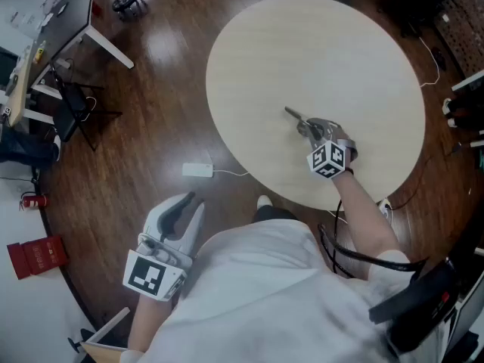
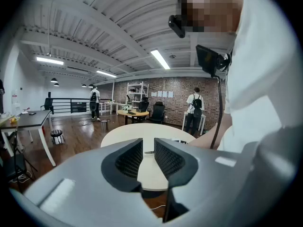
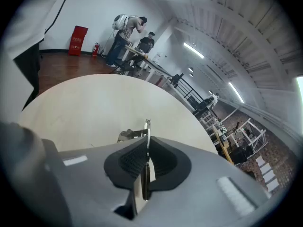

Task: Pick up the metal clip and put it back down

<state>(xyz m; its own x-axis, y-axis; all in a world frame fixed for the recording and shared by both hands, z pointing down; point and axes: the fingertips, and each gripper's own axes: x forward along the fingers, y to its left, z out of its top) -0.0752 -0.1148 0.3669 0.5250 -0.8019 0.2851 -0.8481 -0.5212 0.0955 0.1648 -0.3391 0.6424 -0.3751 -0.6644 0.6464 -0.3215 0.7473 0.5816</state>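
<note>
Right gripper [image 3: 147, 148] pinches the clip [image 3: 147, 125] by its thin edge above the table [image 1: 249, 66], seemingly for lifting; left gripper [image 2: 148, 150] idles, jaws spread.

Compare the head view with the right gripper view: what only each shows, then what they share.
Head view only: the left gripper, held off the round table over the wood floor. Right gripper view only: jaws pressed together on the metal clip's thin plate, and people in the background. Both: the round table and the right gripper holding the metal clip.
</note>
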